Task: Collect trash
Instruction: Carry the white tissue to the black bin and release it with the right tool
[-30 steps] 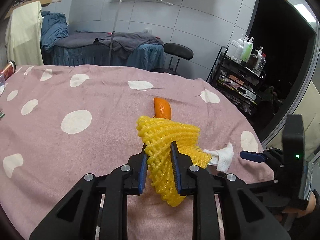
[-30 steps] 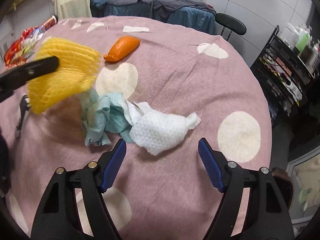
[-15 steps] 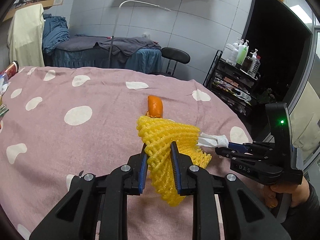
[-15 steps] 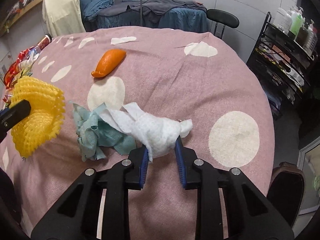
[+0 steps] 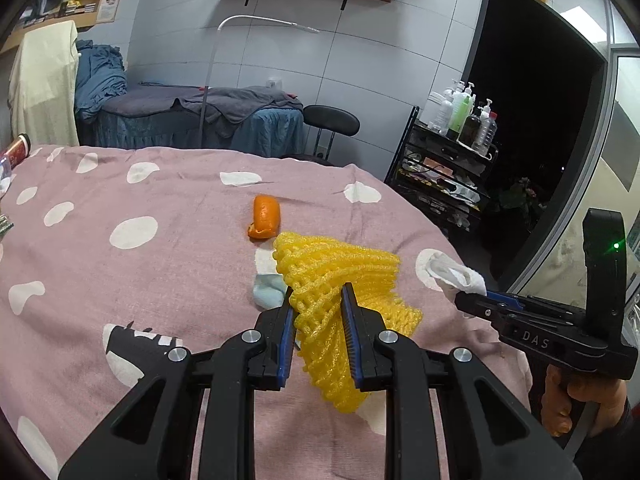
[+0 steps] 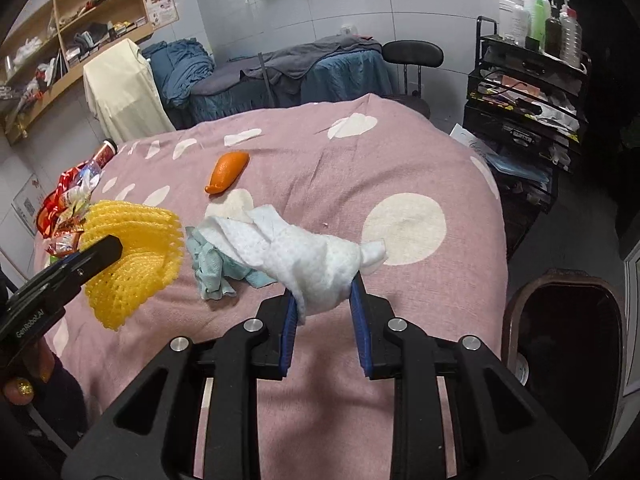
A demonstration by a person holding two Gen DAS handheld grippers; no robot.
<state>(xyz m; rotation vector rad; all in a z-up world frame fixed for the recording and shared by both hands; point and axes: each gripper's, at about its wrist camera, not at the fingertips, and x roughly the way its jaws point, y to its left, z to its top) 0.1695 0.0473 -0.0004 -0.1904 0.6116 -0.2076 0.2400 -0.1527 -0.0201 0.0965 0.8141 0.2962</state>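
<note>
My left gripper [image 5: 318, 300] is shut on a yellow foam fruit net [image 5: 340, 276] and holds it above the pink dotted tablecloth [image 5: 160, 280]; the net also shows in the right wrist view [image 6: 132, 256]. My right gripper [image 6: 322, 290] is shut on a white crumpled wipe [image 6: 304, 256], lifted off the cloth; the wipe also shows in the left wrist view [image 5: 452, 272]. A pale blue tissue [image 6: 214, 266] lies on the cloth between the grippers. An orange peel [image 6: 228, 171] lies farther back, and it also shows in the left wrist view [image 5: 265, 216].
A dark brown trash bin [image 6: 568, 332] stands on the floor at the table's right edge. Snack wrappers [image 6: 66, 204] and a can [image 6: 105, 152] lie at the far left. A black shelf cart with bottles [image 6: 528, 60] stands right of the table. A black chair [image 6: 412, 56] is behind.
My right gripper closed on the white wipe and lifted it off the cloth. Both grippers rose; the left still holds the yellow net.
</note>
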